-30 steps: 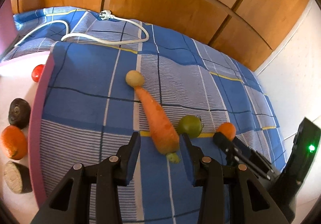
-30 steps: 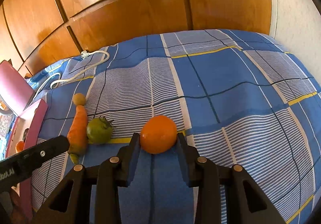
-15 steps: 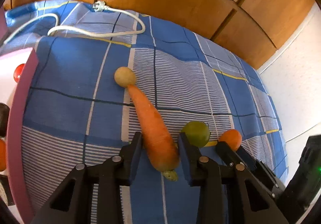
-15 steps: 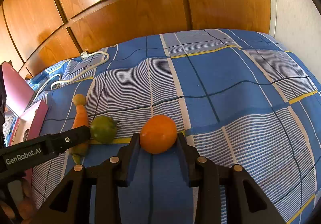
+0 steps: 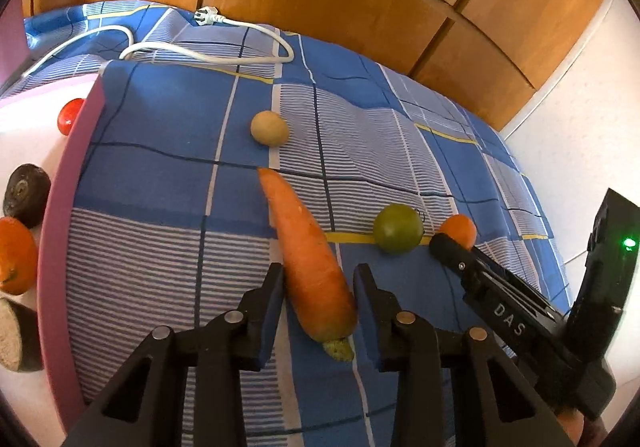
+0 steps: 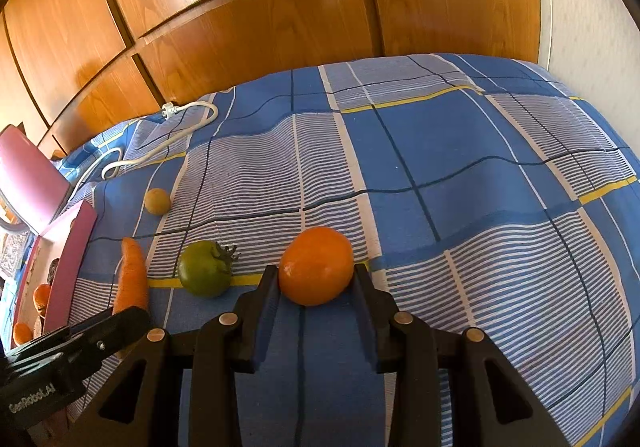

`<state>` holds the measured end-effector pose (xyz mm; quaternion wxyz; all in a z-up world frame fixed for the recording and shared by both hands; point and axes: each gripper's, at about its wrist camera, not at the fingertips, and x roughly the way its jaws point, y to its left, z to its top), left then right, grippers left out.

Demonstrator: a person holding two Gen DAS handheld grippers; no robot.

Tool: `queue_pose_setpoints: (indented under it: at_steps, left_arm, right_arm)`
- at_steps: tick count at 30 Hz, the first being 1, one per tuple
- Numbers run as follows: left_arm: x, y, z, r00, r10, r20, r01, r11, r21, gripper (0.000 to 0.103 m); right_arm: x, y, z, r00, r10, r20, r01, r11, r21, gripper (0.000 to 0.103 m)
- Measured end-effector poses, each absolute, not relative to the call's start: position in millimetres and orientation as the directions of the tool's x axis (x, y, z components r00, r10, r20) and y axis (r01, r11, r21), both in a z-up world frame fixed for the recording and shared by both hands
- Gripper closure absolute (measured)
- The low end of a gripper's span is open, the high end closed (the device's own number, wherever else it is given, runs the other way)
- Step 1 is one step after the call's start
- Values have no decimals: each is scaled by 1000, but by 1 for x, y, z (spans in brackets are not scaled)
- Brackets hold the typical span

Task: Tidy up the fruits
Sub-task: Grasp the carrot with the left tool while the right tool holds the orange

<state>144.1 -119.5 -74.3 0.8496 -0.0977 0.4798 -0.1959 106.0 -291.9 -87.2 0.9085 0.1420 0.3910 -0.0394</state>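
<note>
A carrot (image 5: 308,255) lies lengthwise between the pads of my left gripper (image 5: 320,279), which is shut on its thick end. Its tip now stands apart from a small potato (image 5: 269,127) farther back on the blue checked bedspread. My right gripper (image 6: 316,275) is shut on an orange (image 6: 316,265) that still rests on the cloth. Between carrot and orange lies a green tomato (image 6: 205,274). The right wrist view shows the carrot (image 6: 130,279) with the left gripper's finger across its lower end.
A pink-rimmed tray (image 5: 60,207) at the left holds a red tomato (image 5: 69,117), a dark round vegetable (image 5: 26,195) and an orange fruit (image 5: 14,255). A white power cable (image 5: 200,53) lies at the back. Wooden wardrobe doors stand behind the bed, and a white wall is on the right.
The left gripper moved in around the carrot and shut on it, and the carrot's tip has drawn away from the potato. The right gripper and the orange have not moved.
</note>
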Motion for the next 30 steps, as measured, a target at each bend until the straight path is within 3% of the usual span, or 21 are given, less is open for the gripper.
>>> queue_pose_setpoints:
  at_steps: [14, 19, 30]
  left_arm:
    - [132, -144, -82, 549, -339, -764, 323, 929, -180, 65]
    - [132, -142, -82, 564, -330, -757, 317, 933, -170, 71]
    - [123, -142, -80, 578, -296, -761, 304, 943, -136, 71]
  right_arm:
    - [106, -293, -88, 695, 43, -717, 182, 955, 233, 66]
    - [105, -292, -88, 696, 37, -717, 183, 957, 227, 66]
    - [105, -290, -88, 696, 29, -718, 182, 959, 216, 66]
